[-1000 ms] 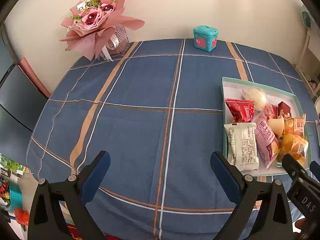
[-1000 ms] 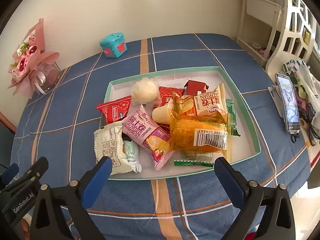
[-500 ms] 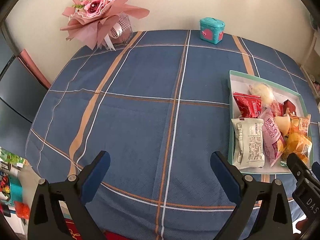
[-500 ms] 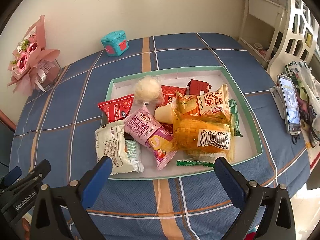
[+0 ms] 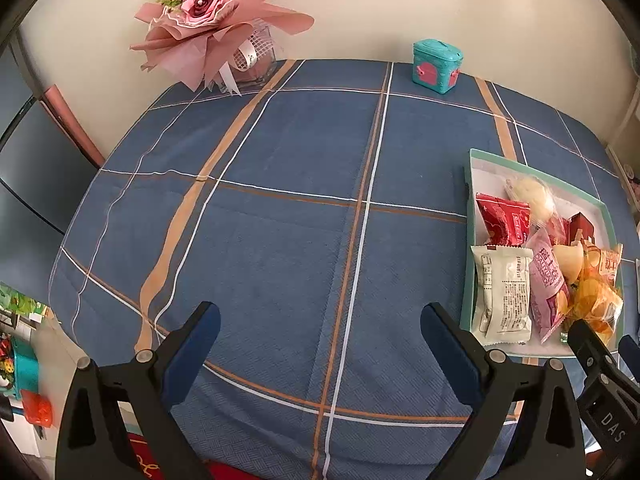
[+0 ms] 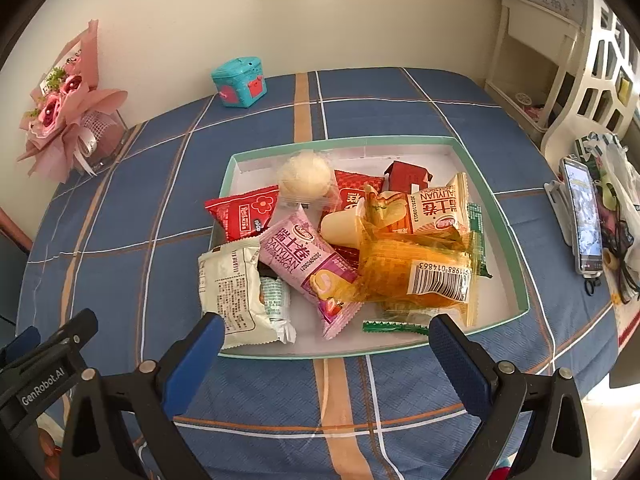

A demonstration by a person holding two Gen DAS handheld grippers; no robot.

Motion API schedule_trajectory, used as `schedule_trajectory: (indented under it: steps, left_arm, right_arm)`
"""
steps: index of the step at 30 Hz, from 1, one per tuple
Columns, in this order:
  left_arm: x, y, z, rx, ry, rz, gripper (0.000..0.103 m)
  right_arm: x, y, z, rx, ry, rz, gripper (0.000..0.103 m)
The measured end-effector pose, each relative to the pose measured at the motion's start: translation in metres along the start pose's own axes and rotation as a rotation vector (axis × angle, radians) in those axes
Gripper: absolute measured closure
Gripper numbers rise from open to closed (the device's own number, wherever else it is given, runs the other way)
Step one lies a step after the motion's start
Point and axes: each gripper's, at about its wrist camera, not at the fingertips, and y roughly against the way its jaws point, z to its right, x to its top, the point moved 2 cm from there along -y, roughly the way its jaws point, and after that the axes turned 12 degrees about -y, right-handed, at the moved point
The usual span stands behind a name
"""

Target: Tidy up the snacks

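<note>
In the right wrist view the snacks lie heaped in a shallow white tray (image 6: 516, 276) with a green rim, at the centre of the frame on the blue checked table (image 6: 132, 208). A white packet (image 6: 230, 288) hangs over the tray's lower left edge, a pink roll packet (image 6: 308, 264) lies across the middle, an orange wrapped cake (image 6: 416, 276) sits to its right, and a red packet (image 6: 244, 216) and a round pale bun (image 6: 306, 174) lie further up. No snack shows on the cloth outside the tray.

The right tongs (image 6: 324, 344) hover at the tray's near edge, spread wide and gripping nothing. The left tongs (image 5: 320, 332) are likewise released, over bare cloth at the bottom of their own frame (the tray sits at that frame's right edge).

This fits either a gathered pile that counts as tidy or a jumble awaiting sorting; the pictures do not settle which. Any pick here would want a thin, slippery wrapper pinched at its edge.
</note>
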Motion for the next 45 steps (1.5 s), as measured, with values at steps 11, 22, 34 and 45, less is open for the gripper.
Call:
schedule_trajectory:
  steps: [11,22,34,45]
  left_arm:
    - [0.0,-0.0014,-0.0042,-0.001,0.003,-0.001,0.003]
    - [-0.0006,-0.0013,-0.0038,0.007,0.009,-0.003,0.003]
    - [0.0003,-0.0021,-0.005,0.019,0.003,-0.004,0.003]
    - [-0.0002,-0.0023,-0.0035,0.031,0.007,-0.009,0.003]
  right_arm:
    - [-0.0018,-0.0012,-0.0068,0.003,0.017,-0.005,0.0]
    - [-0.0023,-0.0016,-0.0074,0.002,0.017,-0.007,0.0]
    - [-0.0026,-0.0019,-0.0081,0.002,0.016,-0.006,0.0]
    - [-0.0023,-0.0024,-0.0082,0.001,0.016,-0.007,0.0]
